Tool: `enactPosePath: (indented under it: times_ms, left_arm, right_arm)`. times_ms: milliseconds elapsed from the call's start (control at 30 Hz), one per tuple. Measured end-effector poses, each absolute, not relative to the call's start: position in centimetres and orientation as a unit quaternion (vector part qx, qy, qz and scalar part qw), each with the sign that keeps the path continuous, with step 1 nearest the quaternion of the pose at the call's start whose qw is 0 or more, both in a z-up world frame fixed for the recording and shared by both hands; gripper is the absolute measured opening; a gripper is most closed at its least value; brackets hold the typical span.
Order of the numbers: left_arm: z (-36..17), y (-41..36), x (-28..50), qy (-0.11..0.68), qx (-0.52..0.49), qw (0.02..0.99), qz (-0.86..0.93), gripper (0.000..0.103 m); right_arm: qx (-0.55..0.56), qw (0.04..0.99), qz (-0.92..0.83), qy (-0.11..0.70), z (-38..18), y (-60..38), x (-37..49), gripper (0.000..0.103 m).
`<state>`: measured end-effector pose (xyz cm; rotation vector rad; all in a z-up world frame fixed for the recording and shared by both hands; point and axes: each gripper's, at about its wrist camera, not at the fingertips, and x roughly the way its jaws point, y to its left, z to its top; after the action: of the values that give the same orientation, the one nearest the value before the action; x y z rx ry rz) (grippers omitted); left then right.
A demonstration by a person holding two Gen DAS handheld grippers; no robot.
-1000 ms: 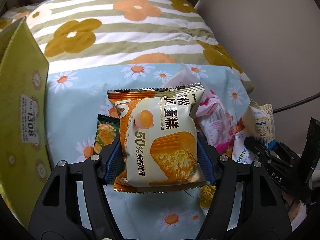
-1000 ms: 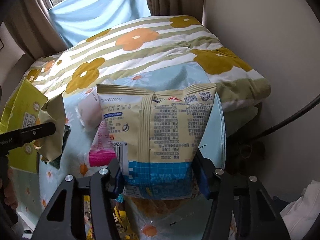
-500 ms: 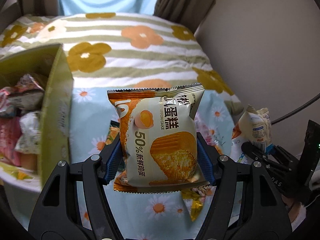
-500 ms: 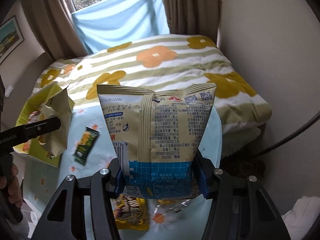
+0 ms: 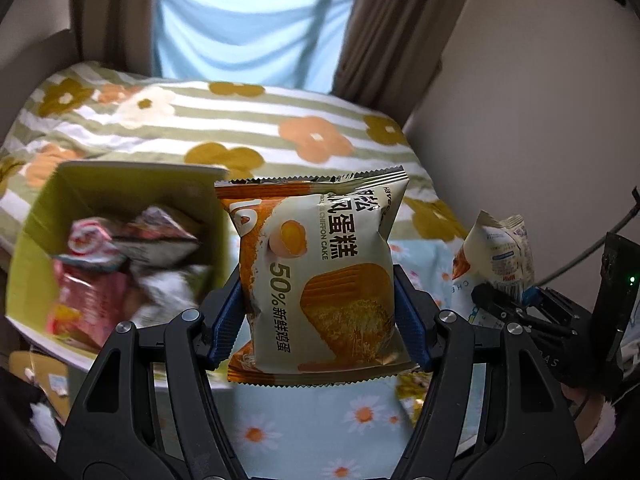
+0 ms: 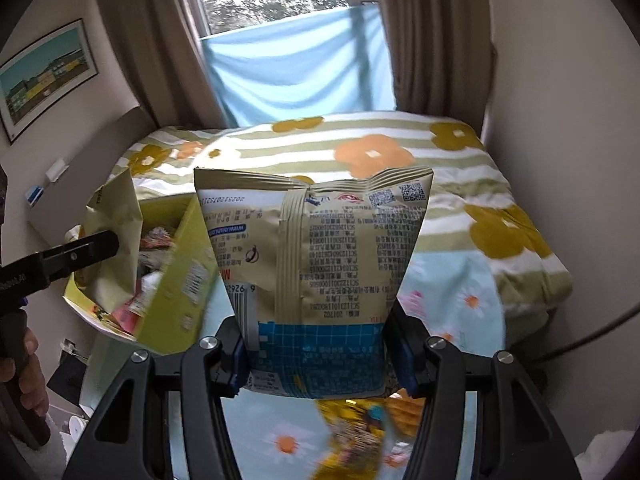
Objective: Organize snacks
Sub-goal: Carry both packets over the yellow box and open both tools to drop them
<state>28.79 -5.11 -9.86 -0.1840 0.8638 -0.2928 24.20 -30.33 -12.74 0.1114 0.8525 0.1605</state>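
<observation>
Daylight from a curtained window falls over a bed [image 5: 248, 128] with a striped, flower-print quilt, and nearer the cameras lies a pale blue daisy sheet [image 5: 304, 428]. On the left side of that sheet stands a yellow-green cardboard box [image 5: 120, 184], open at the top and already part filled with wrapped snacks.

To the right of the box opening, the left gripper [image 5: 320, 320] has its jaws closed on the lower sides of a chiffon cake packet [image 5: 320, 272], held upright in the air above the sheet. The right gripper [image 6: 320, 356] likewise clamps the bottom of a beige snack bag [image 6: 316, 256], printed back facing the camera, raised above the sheet and to the right of the box. A yellow snack packet [image 6: 352, 432] lies loose on the sheet beneath it.

Both packets look bound for the box, so the step in hand appears to be carrying them over its opening. Risks from here: the puffy, slippery wrappers are pinched only near their bottom edges and could slide out if swung fast. Two grippers heading for one opening could knock together, or a packet could catch the box wall and tip the light box or fall outside it. Squeezing harder might crush the soft cake.
</observation>
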Motion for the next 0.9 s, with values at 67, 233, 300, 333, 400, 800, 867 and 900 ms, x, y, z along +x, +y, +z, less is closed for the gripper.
enactPosePath:
  times_ms: [67,233,300,333,400,800,867,900]
  left_arm:
    - [-9.5,-2.3,28.9,0.416,-0.092,0.895,-0.135,0.064]
    - [-9.4,4.2,29.6,0.421,-0.094,0.895,-0.114,0.064]
    - [-9.8,7.1,30.2,0.426,-0.096,0.893,-0.106,0.064]
    - [-10.0,8.6,30.4,0.428,-0.095,0.893,-0.1,0.064]
    - [-10.7,11.2,30.9,0.433,-0.094,0.892,-0.09,0.064]
    - [-16.9,19.8,34.3,0.484,-0.057,0.87,-0.07,0.064]
    - [-17.4,19.8,34.4,0.487,-0.052,0.868,-0.081,0.064]
    - [-17.5,19.5,34.4,0.487,-0.048,0.868,-0.083,0.064]
  right_arm:
    - [0.054,0.907,0.087,0.408,-12.2,-27.8,24.8,0.053]
    - [0.059,0.907,0.111,0.403,-11.6,-21.8,26.4,0.053]
    - [0.059,0.905,0.123,0.402,-11.5,-18.9,27.3,0.053]
    - [0.058,0.905,0.127,0.402,-11.6,-17.8,27.6,0.053]
    - [0.055,0.903,0.139,0.402,-11.7,-14.6,28.4,0.053]
    - [0.055,0.884,0.138,0.444,-15.3,-4.7,31.2,0.053]
    - [0.05,0.881,0.133,0.452,-15.6,-4.1,31.3,0.053]
    - [0.049,0.879,0.133,0.455,-15.7,-4.1,31.3,0.053]
